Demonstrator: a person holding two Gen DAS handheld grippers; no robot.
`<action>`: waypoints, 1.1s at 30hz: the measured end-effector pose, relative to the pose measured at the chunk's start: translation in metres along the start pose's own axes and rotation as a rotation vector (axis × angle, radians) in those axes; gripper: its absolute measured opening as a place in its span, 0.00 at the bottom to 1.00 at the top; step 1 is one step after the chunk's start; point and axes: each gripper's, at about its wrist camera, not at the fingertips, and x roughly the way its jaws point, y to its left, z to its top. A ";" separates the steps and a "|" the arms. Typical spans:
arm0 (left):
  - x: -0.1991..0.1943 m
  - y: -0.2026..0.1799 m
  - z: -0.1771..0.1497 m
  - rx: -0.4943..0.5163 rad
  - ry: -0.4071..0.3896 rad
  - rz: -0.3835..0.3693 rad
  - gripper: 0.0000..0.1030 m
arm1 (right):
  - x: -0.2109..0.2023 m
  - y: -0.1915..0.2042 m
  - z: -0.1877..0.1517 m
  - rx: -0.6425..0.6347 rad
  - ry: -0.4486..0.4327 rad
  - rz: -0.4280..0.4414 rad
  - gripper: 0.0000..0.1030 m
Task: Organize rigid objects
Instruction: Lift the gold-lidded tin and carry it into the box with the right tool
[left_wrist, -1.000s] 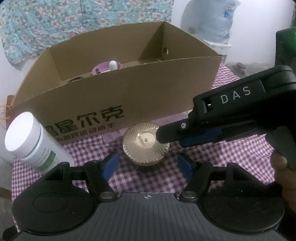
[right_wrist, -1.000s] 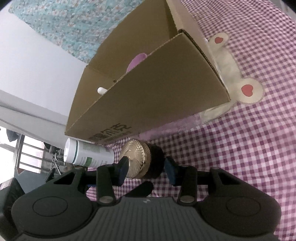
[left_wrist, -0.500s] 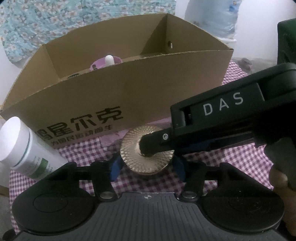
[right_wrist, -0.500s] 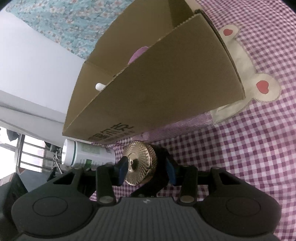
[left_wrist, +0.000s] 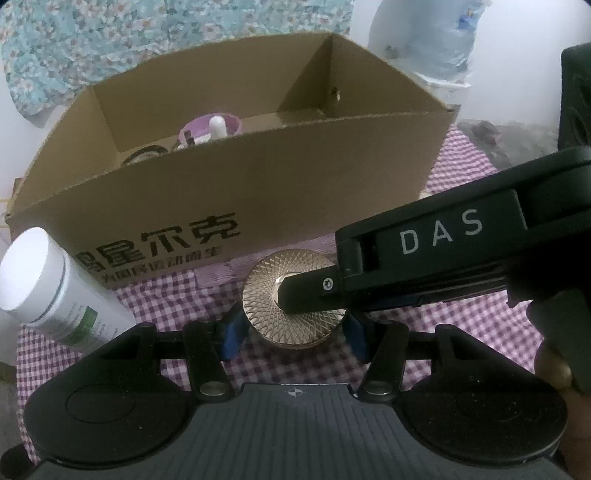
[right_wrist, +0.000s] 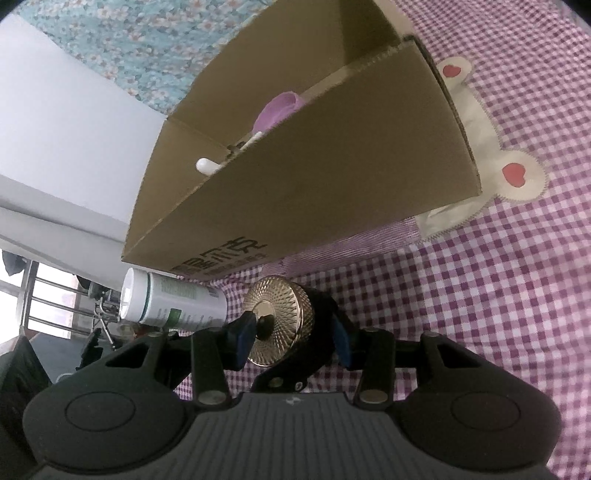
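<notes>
A dark jar with a gold faceted lid (left_wrist: 273, 291) (right_wrist: 280, 317) stands on the purple checked cloth in front of an open cardboard box (left_wrist: 229, 184) (right_wrist: 314, 177). My left gripper (left_wrist: 291, 328) is shut on the jar's sides below the lid. My right gripper (right_wrist: 291, 332) is shut on the same jar top to bottom, one finger pressing the lid's centre. It shows as a black body marked DAS in the left wrist view (left_wrist: 436, 254). A white bottle with a green label (left_wrist: 48, 288) (right_wrist: 166, 299) stands just left of the jar.
Inside the box sit a purple container with a white knob (left_wrist: 214, 129) (right_wrist: 280, 107) and a dark round item (left_wrist: 144, 155). A cream bear patch with red hearts (right_wrist: 513, 177) lies on the cloth right of the box. Floral fabric hangs behind.
My left gripper moved forward and shut on the jar's sides. My right gripper closed in over the gold lid and shut on the jar. The jar has not left the cloth.
</notes>
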 end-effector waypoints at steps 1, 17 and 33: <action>-0.004 -0.001 0.000 0.001 -0.005 -0.001 0.53 | -0.003 0.002 -0.001 -0.001 -0.001 -0.005 0.47; -0.086 -0.036 0.067 0.029 -0.201 0.028 0.53 | -0.103 0.064 0.026 -0.168 -0.169 0.017 0.47; 0.008 -0.028 0.167 -0.141 -0.007 -0.023 0.53 | -0.051 0.047 0.167 -0.194 0.009 -0.075 0.47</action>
